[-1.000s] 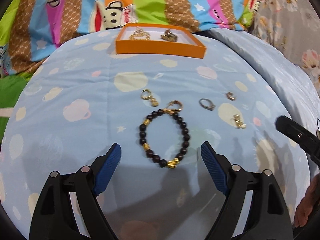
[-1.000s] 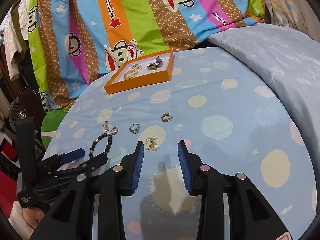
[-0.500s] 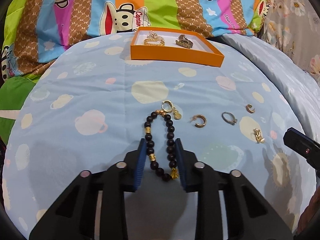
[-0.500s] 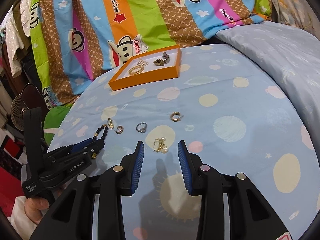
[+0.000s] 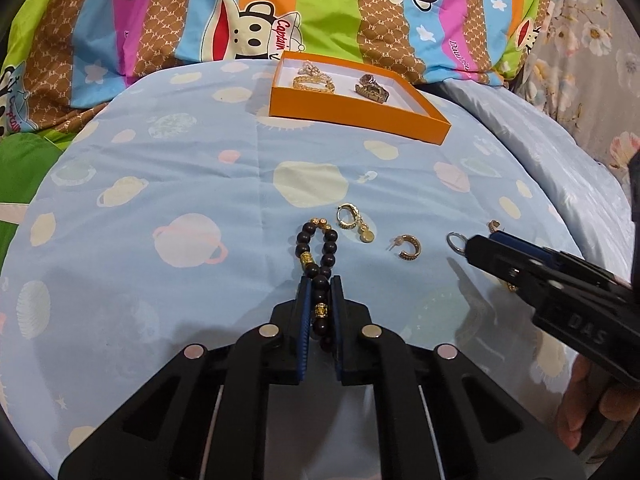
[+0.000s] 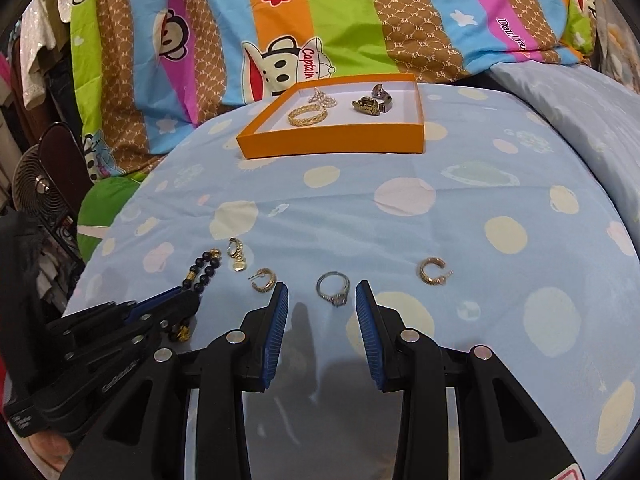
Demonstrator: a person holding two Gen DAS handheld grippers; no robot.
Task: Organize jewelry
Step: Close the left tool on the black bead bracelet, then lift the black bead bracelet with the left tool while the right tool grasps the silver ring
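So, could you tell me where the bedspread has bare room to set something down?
Free: the wide strip between the orange box and the jewelry row, and right of the gold hoop. Crowded: from the bead bracelet to the silver ring.

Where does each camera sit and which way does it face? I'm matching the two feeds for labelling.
Left wrist: rides the left tongs, looking forward over the bed at the beaded bracelet they grip; right tongs enter from the right.
Right wrist: rides the right tongs, facing the silver ring between open fingers; left tongs at left.
Shared: orange box, bracelet, ring.
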